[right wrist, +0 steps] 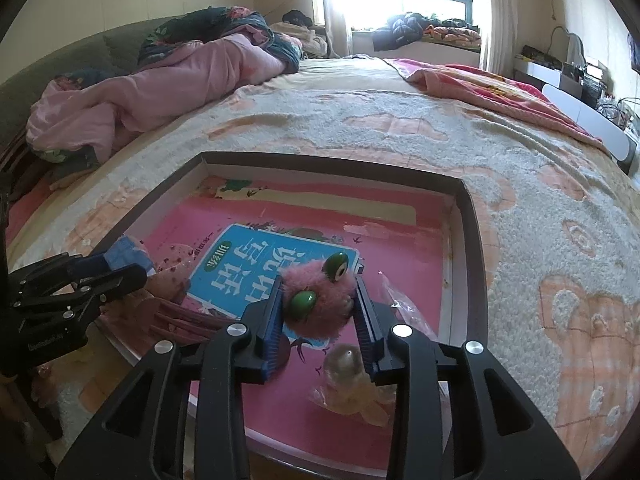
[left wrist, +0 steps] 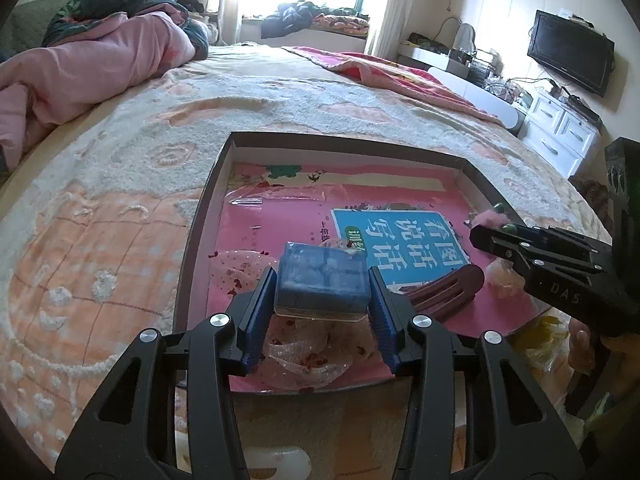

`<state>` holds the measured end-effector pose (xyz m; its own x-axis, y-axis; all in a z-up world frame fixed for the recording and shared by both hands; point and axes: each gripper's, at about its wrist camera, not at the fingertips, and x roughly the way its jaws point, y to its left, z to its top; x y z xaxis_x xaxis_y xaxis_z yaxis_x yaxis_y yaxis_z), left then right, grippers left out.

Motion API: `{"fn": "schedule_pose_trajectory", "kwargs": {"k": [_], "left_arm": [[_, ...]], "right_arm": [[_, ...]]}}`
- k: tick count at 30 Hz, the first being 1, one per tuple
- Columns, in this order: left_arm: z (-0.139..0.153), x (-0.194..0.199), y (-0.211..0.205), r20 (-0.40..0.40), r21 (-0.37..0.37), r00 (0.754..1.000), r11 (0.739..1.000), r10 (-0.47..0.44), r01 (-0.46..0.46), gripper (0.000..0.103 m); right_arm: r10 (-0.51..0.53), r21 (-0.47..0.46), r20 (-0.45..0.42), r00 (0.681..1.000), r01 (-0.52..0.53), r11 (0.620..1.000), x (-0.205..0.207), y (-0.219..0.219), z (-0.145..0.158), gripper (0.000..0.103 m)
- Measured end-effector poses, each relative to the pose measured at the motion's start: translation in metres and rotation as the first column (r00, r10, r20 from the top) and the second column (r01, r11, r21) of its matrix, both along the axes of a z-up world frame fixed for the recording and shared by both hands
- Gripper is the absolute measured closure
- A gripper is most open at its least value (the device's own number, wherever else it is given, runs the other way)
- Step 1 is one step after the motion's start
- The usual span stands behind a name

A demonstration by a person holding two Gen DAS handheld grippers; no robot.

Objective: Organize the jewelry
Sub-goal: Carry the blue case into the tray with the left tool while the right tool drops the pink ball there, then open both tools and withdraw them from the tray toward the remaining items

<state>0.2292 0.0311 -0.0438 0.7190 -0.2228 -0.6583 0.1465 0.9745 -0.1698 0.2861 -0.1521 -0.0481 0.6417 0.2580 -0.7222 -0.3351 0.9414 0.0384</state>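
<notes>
A shallow dark-rimmed tray (left wrist: 222, 168) lies on the bed, lined with a pink book cover bearing a blue label (left wrist: 400, 240). My left gripper (left wrist: 322, 280) is shut on a small clear box with blue contents (left wrist: 320, 276), low over the tray's near left part. From the right wrist view this box (right wrist: 125, 254) shows at the left gripper (right wrist: 120, 270). My right gripper (right wrist: 318, 300) is shut on a pink fluffy ornament with green beads (right wrist: 312, 304), over the blue label (right wrist: 240, 268). That ornament (left wrist: 490, 218) also peeks past the right gripper (left wrist: 486, 236) at the tray's right side.
In the tray lie a dark red hair comb (left wrist: 444, 288), crumpled clear bags (left wrist: 304, 350) and a small bag with a pale piece (right wrist: 348, 364). The cream-and-peach blanket (right wrist: 540, 208) spreads all round, with a pink quilt (right wrist: 160, 92) at the back left. White drawers (left wrist: 560, 132) stand right.
</notes>
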Motion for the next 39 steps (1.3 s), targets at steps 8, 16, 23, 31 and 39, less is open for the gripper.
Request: {"fn": "schedule_pose_trajectory", "kwargs": {"k": [8, 16, 23, 31, 39], "left_arm": [[0.001, -0.006, -0.001, 0.006, 0.010, 1.000, 1.000, 0.007, -0.007, 0.063], [0.006, -0.014, -0.002, 0.020, 0.027, 1.000, 1.000, 0.014, -0.014, 0.052], [0.016, -0.021, -0.001, 0.054, 0.031, 0.998, 0.999, 0.022, -0.024, 0.037], [0.029, -0.040, 0.000, 0.087, 0.015, 0.995, 0.999, 0.043, -0.044, 0.016], [0.044, -0.065, 0.001, 0.131, 0.010, 0.989, 0.997, 0.075, -0.077, 0.012]], "right_arm": [[-0.013, 0.028, 0.011, 1.000, 0.013, 1.000, -0.006, -0.009, 0.003, 0.061], [-0.021, 0.057, 0.052, 0.998, 0.018, 0.998, -0.017, -0.014, 0.017, 0.049], [-0.040, 0.075, 0.083, 0.996, 0.033, 0.997, -0.027, -0.023, 0.029, 0.041], [-0.070, 0.090, 0.110, 0.991, 0.060, 0.994, -0.045, -0.034, 0.042, 0.036], [-0.070, 0.110, 0.153, 0.986, 0.054, 0.992, -0.069, -0.036, 0.055, 0.032]]}}
